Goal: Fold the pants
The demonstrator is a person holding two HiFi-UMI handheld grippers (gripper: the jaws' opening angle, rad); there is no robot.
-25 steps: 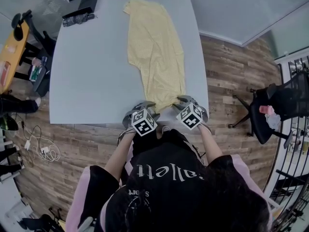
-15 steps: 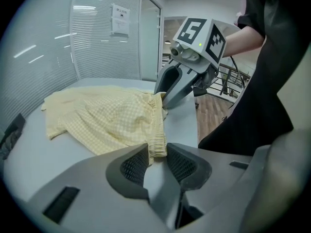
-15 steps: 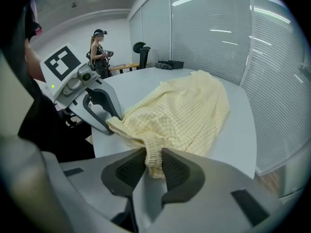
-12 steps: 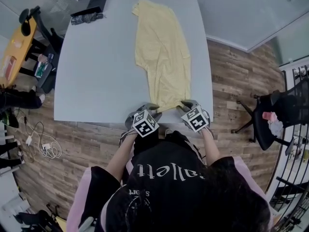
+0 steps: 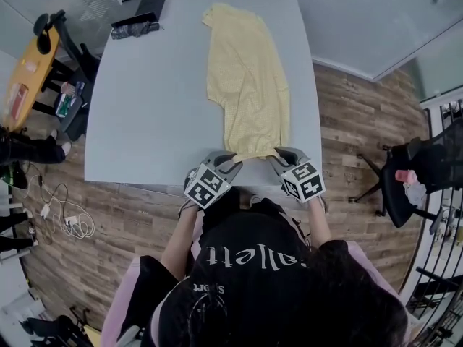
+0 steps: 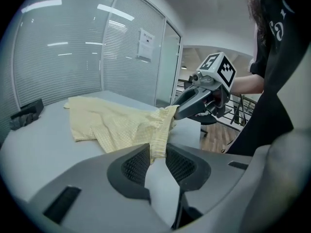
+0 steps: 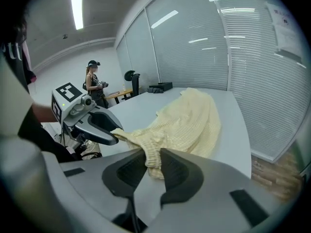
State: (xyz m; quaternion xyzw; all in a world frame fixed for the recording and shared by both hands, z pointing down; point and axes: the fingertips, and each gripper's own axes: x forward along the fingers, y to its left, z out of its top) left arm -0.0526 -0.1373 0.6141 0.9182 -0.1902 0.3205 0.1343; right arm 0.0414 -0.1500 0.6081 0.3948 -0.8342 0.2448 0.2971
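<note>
Pale yellow checked pants [image 5: 249,78] lie lengthwise on the grey table [image 5: 145,107], their near end at the front edge. My left gripper [image 5: 230,162] holds the near left corner and my right gripper [image 5: 279,156] the near right corner. In the left gripper view the ribbed hem [image 6: 158,140] is pinched between the closing jaws of the left gripper [image 6: 156,154], lifted off the table. In the right gripper view the bunched hem [image 7: 151,154] sits between the closing jaws of the right gripper [image 7: 153,161]. The edge hangs stretched between both grippers.
Black items [image 5: 137,16] lie at the table's far left corner. An orange desk [image 5: 22,78] and chairs stand to the left, a black office chair [image 5: 423,172] to the right, and cables [image 5: 61,223] on the wooden floor. A person [image 7: 93,84] stands far behind.
Both grippers have closed onto the pants' near edge and risen, lifting it off the table. Their marker cubes have rolled outward.
</note>
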